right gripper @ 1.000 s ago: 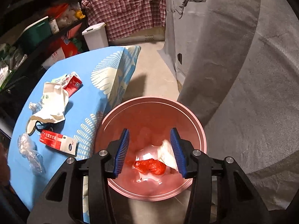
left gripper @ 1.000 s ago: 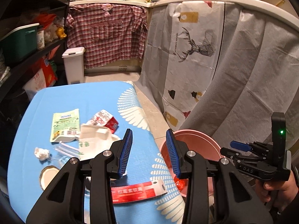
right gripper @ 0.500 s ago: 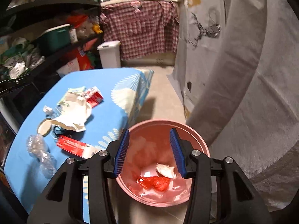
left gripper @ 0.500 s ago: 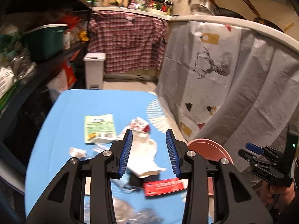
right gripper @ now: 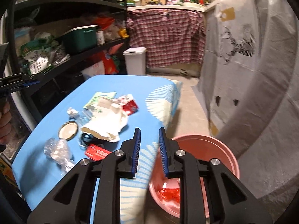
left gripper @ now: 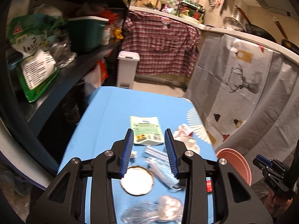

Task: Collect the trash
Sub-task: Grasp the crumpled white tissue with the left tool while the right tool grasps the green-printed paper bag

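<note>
Left wrist view: left tool [left gripper: 149, 153] above blue bench [left gripper: 112, 112], jaws part open and closing, nothing gripped. Beyond and below tips: green packet [left gripper: 146, 130], straws [left gripper: 155, 152], round lid [left gripper: 137, 180], blue mask [left gripper: 166, 177], crumpled plastic [left gripper: 158, 209]. Pink bin [left gripper: 237, 162] right of bench.

Right wrist view: right tool [right gripper: 149, 152] over bench [right gripper: 115, 83] edge beside bin [right gripper: 220, 149], jaws narrow and closing, empty. Red wrapper [right gripper: 169, 194] inside bin. On bench: white bag [right gripper: 108, 125], red box [right gripper: 97, 152], lid [right gripper: 68, 130], plastic [right gripper: 58, 151].
</note>
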A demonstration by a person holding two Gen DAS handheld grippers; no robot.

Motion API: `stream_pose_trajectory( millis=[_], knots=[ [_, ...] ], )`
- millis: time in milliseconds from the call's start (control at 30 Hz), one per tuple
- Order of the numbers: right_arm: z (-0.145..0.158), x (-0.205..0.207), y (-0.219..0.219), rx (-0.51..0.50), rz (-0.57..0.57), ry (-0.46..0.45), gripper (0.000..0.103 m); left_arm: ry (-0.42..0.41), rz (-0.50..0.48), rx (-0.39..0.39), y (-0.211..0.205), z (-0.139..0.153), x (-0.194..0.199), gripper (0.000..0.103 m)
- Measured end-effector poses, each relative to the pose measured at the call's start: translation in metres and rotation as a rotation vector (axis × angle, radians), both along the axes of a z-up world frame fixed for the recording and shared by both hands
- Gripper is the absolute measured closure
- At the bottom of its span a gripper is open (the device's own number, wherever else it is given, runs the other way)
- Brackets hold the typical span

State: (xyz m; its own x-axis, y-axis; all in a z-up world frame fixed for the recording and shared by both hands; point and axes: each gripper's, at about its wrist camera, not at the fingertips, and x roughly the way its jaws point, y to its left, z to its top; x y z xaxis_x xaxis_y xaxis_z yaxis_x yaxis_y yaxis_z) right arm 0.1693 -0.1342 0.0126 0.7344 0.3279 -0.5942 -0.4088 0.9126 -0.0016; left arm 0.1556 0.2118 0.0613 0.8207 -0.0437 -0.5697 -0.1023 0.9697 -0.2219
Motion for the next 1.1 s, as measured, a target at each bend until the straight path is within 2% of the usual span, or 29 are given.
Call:
stream_pose_trajectory(
  millis=[300, 600, 800, 1100],
  knots=[
    [-0.021, 0.002, 0.051, -0.019, 0.153, 0.018, 0.082, 0.054, 0.001, 0.046, 0.017, -0.02, 0.015, 0.076],
    [-0.052, 0.014, 0.092, -0.094, 0.27, 0.066, 0.081, 0.109, -0.029, 0.024, 0.024, -0.043, 0.03, 0.076],
    [-0.062, 0.022, 0.106, -0.142, 0.292, 0.062, 0.081, 0.181, -0.026, -0.012, 0.027, -0.071, 0.045, 0.076],
    [-0.064, 0.032, 0.11, -0.129, 0.302, 0.075, 0.082, 0.267, -0.029, -0.038, 0.035, -0.11, 0.07, 0.076]
  ],
)
